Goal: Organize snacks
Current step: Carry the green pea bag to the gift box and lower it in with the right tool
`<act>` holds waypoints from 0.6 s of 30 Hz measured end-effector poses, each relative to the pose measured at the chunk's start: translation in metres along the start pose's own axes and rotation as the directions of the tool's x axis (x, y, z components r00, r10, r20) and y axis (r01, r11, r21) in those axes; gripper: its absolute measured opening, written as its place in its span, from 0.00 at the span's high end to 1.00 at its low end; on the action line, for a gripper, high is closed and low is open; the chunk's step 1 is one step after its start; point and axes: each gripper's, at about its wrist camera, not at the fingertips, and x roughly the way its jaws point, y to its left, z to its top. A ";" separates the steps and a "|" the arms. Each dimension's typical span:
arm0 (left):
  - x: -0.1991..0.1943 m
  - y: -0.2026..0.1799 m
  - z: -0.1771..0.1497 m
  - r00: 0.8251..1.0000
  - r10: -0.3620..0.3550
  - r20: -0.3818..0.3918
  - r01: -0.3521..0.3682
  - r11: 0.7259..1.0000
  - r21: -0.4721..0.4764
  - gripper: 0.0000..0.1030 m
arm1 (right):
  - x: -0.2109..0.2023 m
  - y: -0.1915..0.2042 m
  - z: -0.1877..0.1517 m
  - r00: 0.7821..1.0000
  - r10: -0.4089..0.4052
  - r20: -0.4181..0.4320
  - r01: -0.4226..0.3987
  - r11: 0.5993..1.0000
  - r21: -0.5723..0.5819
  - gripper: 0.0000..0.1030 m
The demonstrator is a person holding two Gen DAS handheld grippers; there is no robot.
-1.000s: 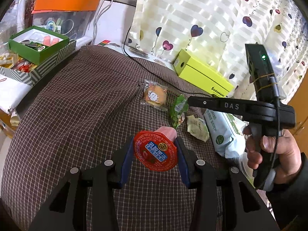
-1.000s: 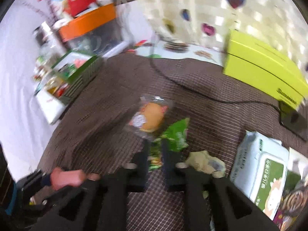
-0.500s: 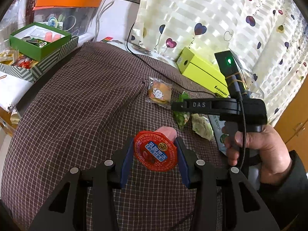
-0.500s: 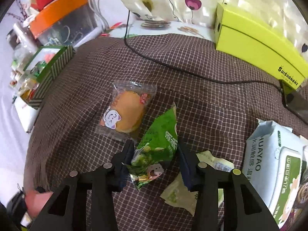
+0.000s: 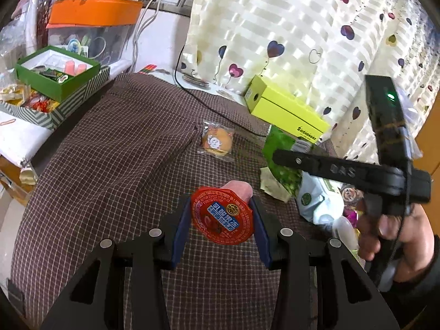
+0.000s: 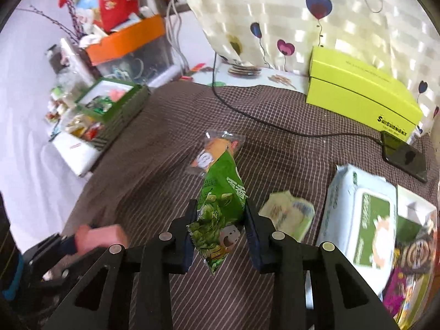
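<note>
The right claw is closing on a limp green snack packet lifted above the checked cloth; pinched low, it could slip. The left claw pinches a red-lidded jelly cup, which could pop free.

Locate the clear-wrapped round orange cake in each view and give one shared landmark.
Left wrist: clear-wrapped round orange cake lies mid-frame on the checked cloth.
Right wrist: cake sits centre, partly behind the held green snack packet.
Shared landmark: lime-yellow box by the curtain.
</note>
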 end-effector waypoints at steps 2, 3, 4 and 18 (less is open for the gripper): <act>-0.006 -0.007 -0.001 1.000 -0.003 0.003 0.003 1.000 0.009 0.58 | -0.012 0.002 -0.010 1.000 0.004 0.012 -0.004 1.000 -0.001 0.70; -0.009 -0.011 -0.002 1.000 -0.003 0.005 0.003 1.000 0.015 0.58 | -0.017 0.002 -0.015 1.000 0.006 0.018 -0.006 1.000 0.002 0.70; -0.011 -0.015 -0.002 1.000 -0.003 0.005 0.003 1.000 0.021 0.58 | -0.025 0.001 -0.021 1.000 0.010 0.025 -0.011 1.000 0.005 0.70; -0.031 -0.072 -0.012 1.000 -0.016 -0.005 0.017 0.993 0.118 0.58 | -0.101 -0.015 -0.074 0.992 0.018 0.124 -0.024 0.999 0.042 0.70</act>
